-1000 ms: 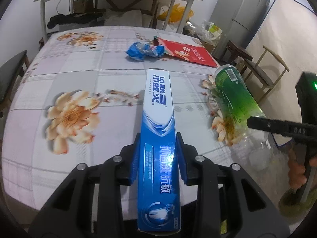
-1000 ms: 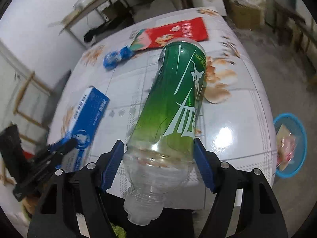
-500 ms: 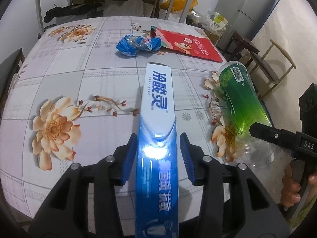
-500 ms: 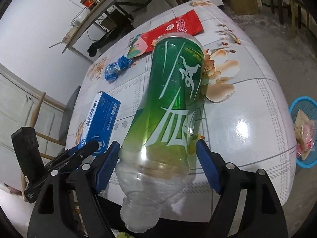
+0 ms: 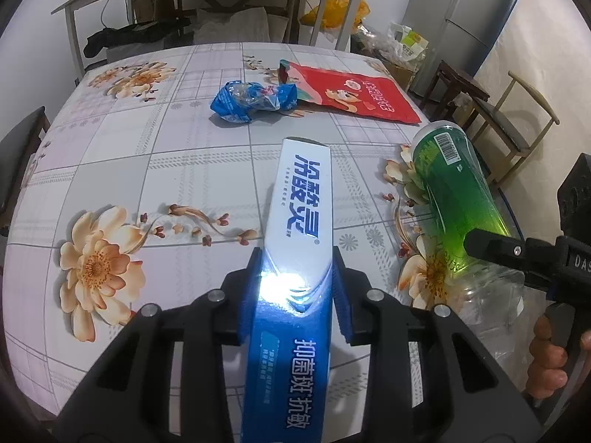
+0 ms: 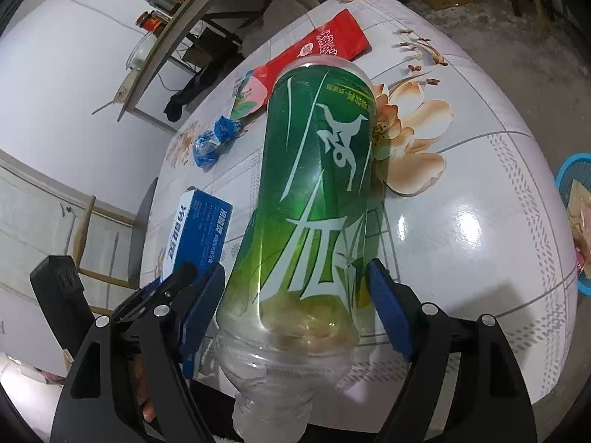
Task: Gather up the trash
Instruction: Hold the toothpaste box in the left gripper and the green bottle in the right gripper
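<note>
Flowered table (image 5: 110,170) is sliding closer under both claws; left gripper (image 5: 295,291), just closing, is clamping the toothpaste box (image 5: 299,199), while right gripper (image 6: 295,306) is holding the green bottle (image 6: 317,184) beyond the near edge.

Toothpaste box (image 5: 295,221): near end cut off at the 6 o'clock edge of the left wrist view, printed face washed out by glare between the left tongs (image 5: 297,288); in the right wrist view, lower part hidden behind the tongs. Green bottle (image 6: 314,199): neck running off the 6 o'clock edge, cap end not visible. Blue basket (image 6: 570,184): cropped at 3 o'clock, contents too blurred to name. Hand (image 5: 550,358) at 4 o'clock: only fingers showing, rest out of picture. Clutter under the far table: too small and dim to identify.
</note>
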Action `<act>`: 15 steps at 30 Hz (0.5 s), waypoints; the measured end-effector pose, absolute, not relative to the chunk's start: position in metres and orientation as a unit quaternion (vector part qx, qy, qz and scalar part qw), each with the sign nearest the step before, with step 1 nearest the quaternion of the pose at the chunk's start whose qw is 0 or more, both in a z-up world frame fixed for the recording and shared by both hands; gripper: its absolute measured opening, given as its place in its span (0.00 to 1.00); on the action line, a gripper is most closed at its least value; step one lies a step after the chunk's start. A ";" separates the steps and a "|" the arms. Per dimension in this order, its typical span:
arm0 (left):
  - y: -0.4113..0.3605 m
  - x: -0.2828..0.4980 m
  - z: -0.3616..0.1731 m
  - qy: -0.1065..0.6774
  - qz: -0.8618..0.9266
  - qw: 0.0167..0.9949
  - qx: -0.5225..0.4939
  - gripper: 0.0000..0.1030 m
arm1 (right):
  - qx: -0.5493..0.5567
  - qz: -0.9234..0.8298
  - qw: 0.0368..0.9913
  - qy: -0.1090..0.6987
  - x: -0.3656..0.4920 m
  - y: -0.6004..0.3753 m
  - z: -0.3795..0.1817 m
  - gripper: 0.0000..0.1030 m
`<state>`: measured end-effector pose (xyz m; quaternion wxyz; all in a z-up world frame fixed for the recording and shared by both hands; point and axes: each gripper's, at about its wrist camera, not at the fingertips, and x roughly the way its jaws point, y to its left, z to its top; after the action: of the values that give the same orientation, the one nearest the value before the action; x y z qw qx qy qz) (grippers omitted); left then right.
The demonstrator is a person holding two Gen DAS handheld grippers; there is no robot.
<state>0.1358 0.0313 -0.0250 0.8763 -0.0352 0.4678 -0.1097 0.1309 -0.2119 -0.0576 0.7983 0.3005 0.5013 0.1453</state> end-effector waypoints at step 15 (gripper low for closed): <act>0.030 0.132 -0.019 0.453 -0.108 0.884 -0.032 0.31 | 0.323 0.151 0.794 0.492 0.133 -0.217 -0.061 0.63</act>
<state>0.1320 0.0297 -0.0188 0.8843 -0.0319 0.4531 -0.1084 0.1332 -0.2168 -0.0609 0.7940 0.3235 0.4922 0.1508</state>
